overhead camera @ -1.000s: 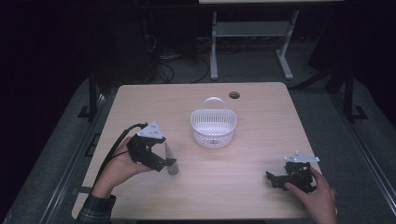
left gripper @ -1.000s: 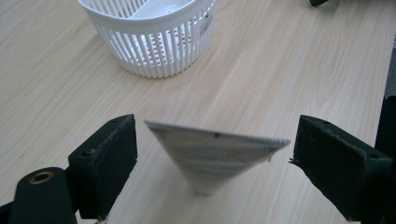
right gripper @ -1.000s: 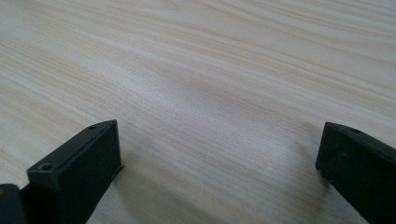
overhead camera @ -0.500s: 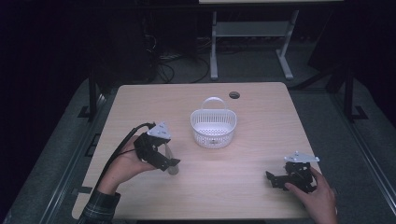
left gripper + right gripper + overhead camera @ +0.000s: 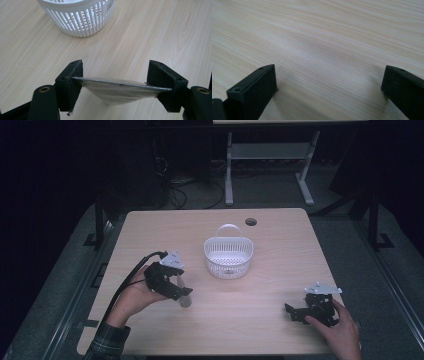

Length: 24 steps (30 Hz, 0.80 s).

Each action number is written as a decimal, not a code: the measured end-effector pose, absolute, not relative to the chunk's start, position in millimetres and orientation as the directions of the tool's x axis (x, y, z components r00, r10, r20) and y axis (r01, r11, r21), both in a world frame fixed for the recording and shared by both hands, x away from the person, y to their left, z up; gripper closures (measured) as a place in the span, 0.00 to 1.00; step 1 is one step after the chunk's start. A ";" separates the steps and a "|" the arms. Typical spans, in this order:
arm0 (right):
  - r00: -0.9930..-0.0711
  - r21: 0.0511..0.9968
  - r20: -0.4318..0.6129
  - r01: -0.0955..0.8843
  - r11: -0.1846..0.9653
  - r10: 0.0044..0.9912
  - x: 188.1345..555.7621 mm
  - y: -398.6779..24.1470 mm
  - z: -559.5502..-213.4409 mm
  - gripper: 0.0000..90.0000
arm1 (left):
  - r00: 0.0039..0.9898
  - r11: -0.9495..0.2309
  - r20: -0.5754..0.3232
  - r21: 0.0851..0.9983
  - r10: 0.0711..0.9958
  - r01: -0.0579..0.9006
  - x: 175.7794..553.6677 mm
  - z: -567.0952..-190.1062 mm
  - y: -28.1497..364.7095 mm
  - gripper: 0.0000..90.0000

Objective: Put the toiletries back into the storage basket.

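The left gripper (image 5: 115, 86), its jaws having just been closing, clamps the rim of a clear plastic cup (image 5: 117, 91) near the desk's (image 5: 280, 245) left edge, beside the white basket (image 5: 228, 257). The right gripper (image 5: 329, 87) rests released near the right front corner.

A small clear plastic cup (image 5: 117, 91) stands upright on the table, near the white basket (image 5: 77, 15).

One white basket (image 5: 228, 256), one clear cup (image 5: 117, 90), two tools.
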State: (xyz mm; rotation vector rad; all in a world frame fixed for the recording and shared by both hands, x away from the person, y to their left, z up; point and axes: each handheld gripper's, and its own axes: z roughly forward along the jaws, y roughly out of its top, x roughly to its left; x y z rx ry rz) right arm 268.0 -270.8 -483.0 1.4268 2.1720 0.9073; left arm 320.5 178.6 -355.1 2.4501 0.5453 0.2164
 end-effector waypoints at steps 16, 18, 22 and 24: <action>-0.408 0.697 0.029 0.663 0.274 0.913 268.0 -270.7 -483.0 0.00 | 0.892 -0.738 0.037 0.578 0.450 0.348 324.3 -349.6 176.3 0.33; -0.408 0.697 0.030 0.663 0.273 0.913 268.0 -270.7 -482.9 0.00 | 0.888 -0.736 0.047 0.582 0.457 0.348 324.5 -344.5 174.4 0.33; -0.409 0.697 0.029 0.662 0.274 0.912 267.9 -270.8 -482.9 0.00 | 0.882 -0.709 0.027 0.607 0.470 0.359 325.0 -337.8 170.0 0.33; -0.409 0.697 0.029 0.662 0.275 0.912 267.9 -270.8 -482.9 0.00 | 0.882 -0.716 0.041 0.602 0.469 0.353 325.3 -335.8 167.0 0.33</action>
